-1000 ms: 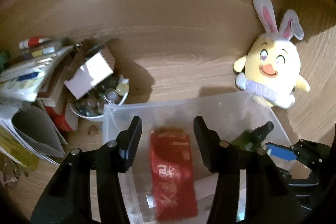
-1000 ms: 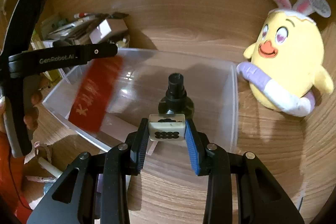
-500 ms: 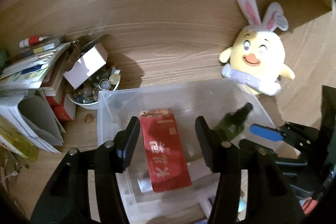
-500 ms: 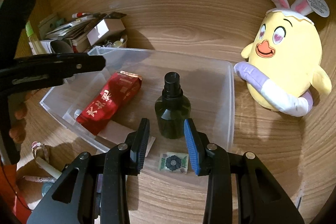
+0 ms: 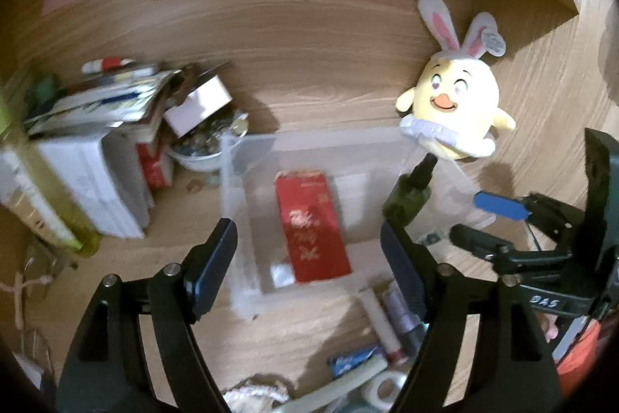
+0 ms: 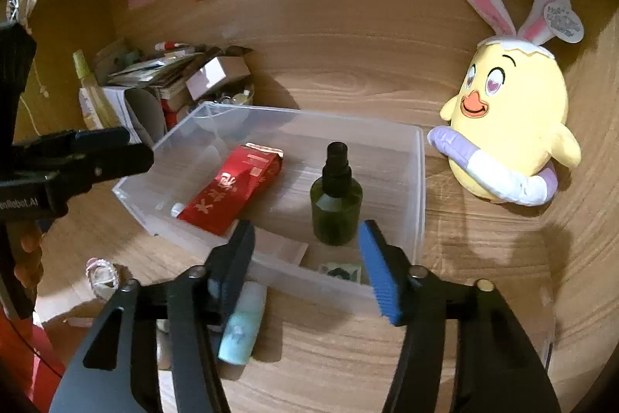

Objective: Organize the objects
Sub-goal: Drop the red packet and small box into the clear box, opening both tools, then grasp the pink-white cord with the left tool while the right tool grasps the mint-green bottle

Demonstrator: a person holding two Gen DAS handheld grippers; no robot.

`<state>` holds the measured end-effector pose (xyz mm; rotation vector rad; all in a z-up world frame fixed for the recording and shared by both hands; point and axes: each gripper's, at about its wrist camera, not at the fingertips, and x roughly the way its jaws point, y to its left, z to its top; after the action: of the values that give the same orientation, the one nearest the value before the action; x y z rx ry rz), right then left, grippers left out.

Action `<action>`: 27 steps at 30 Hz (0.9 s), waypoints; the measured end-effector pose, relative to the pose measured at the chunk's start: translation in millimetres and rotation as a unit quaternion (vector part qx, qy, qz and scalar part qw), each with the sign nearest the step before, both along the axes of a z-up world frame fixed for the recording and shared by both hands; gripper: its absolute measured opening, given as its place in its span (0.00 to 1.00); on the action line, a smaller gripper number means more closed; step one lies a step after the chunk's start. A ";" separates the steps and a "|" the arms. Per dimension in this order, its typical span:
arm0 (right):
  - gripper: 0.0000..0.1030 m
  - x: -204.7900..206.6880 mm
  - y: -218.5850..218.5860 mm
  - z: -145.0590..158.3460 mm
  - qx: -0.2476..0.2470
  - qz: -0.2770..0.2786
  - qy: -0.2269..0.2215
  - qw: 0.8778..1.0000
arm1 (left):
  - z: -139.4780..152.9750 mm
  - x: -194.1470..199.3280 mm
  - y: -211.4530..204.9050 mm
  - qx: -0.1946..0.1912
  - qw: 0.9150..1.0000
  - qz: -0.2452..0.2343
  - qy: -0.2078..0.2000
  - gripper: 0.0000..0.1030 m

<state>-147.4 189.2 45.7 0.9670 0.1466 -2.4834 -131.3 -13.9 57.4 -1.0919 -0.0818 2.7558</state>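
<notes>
A clear plastic bin [image 6: 419, 180] sits on the wooden table [image 6: 348, 355], and both claws hang over its near side. The right claw [image 6: 305, 258] is spreading its jaws, with nothing pinched between them; in its view the near rim of the bin shows in the gap. Just beyond its fingertips, inside the bin, a dark green spray bottle [image 6: 336, 208] stands upright with its black cap on top. A small patterned tile [image 6: 340, 271] lies flat against the bin's near wall, just below the bottle.

The left claw [image 5: 305, 258] is also spreading and holds nothing. Ahead of it, a red packet [image 5: 311, 225] lies flat on the bin floor, its long axis running from the near wall toward the far wall, slightly slanted. The bottle [image 5: 410, 196] stands to the packet's right, apart from it.

There is bare floor in the bin between packet and bottle and behind both. Outside, a yellow plush chick with rabbit ears [image 6: 510, 126] leans near the bin's right wall. A heap of papers and boxes [image 5: 116, 126] crowds the far left corner. Tubes and small clutter [image 5: 387, 331] lie along the near wall, including a pale blue tube [image 6: 241, 328] under the right claw's left finger.
</notes>
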 end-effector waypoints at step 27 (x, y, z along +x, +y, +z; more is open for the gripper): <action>0.67 43.1 -2.0 -43.8 0.003 -0.016 -0.045 0.999 | -79.5 99.6 -77.2 -0.002 0.993 0.080 -0.083 0.75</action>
<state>-104.3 187.2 1.9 1.0878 0.1099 -2.4638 -31.8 -91.1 -22.1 -1.3701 -0.1930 2.7986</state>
